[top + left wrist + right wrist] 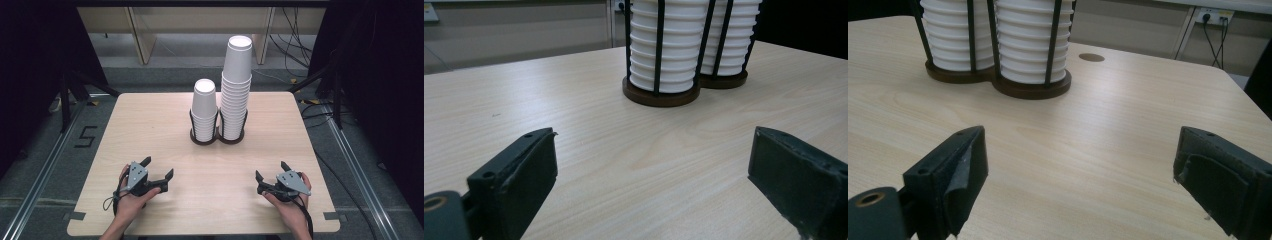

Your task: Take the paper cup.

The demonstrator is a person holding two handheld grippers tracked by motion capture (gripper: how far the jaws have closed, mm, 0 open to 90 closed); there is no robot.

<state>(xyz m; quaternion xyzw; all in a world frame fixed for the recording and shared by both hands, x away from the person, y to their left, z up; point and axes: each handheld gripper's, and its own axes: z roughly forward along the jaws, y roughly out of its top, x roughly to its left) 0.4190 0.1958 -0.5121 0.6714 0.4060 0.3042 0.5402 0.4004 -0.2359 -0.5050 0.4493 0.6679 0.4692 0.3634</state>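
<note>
Two stacks of paper cups (228, 95) stood in a double holder (217, 136) at the tabletop's (150, 130) far middle. The left gripper (159, 168) and right gripper (272, 170) rested near the front edge, both open and empty.

2 stacks of white paper cups, a short stack (204, 111) and a tall stack (236, 90), stand in 1 double holder (217, 138) at 12 o'clock on 1 surface (150, 130). 2 grippers, left gripper (159, 169) and right gripper (271, 170), sit at 7 and 5 o'clock.
</note>
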